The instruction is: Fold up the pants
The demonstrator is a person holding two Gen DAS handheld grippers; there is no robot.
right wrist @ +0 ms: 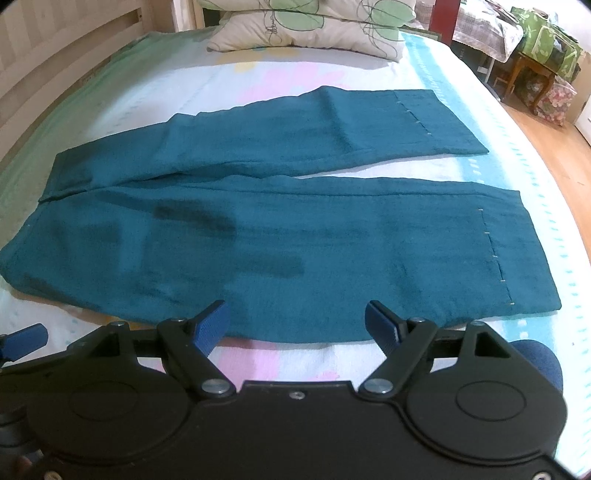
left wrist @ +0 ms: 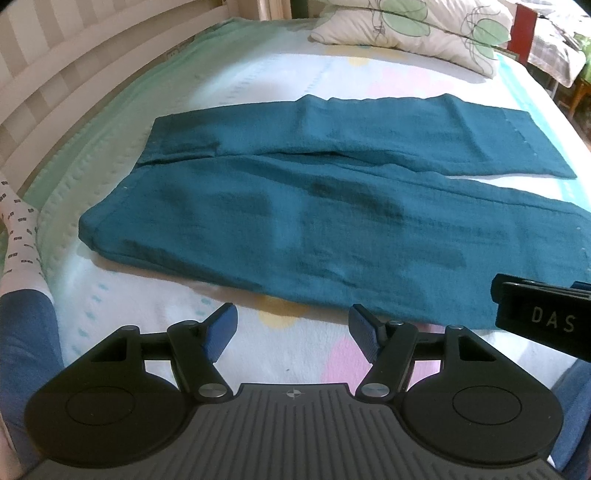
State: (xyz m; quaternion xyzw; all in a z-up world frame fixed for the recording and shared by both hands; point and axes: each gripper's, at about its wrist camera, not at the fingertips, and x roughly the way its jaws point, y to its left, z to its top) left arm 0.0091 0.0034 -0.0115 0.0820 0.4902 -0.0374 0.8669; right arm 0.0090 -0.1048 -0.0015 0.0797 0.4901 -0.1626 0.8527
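Teal pants (left wrist: 314, 206) lay flat on the bedsheet (left wrist: 295, 354), waistband at 9 o'clock, legs splayed toward 3; left gripper (left wrist: 291, 332) and right gripper (right wrist: 295, 323) hovered at the near hem, jaws spread, holding nothing; likely risk: pinching one layer only, dragging a skewed fold.

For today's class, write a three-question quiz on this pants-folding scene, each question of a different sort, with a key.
1. True or false: the left claw is gripping the pants.
2. Which end of the pants lies toward the left of both views? A. waistband B. leg hems
3. Fill in: beyond the pants, at the far end of the bed, lies a ____.

Key: 1 false, both it and the right claw are open and empty. 2 A. 3 pillow.
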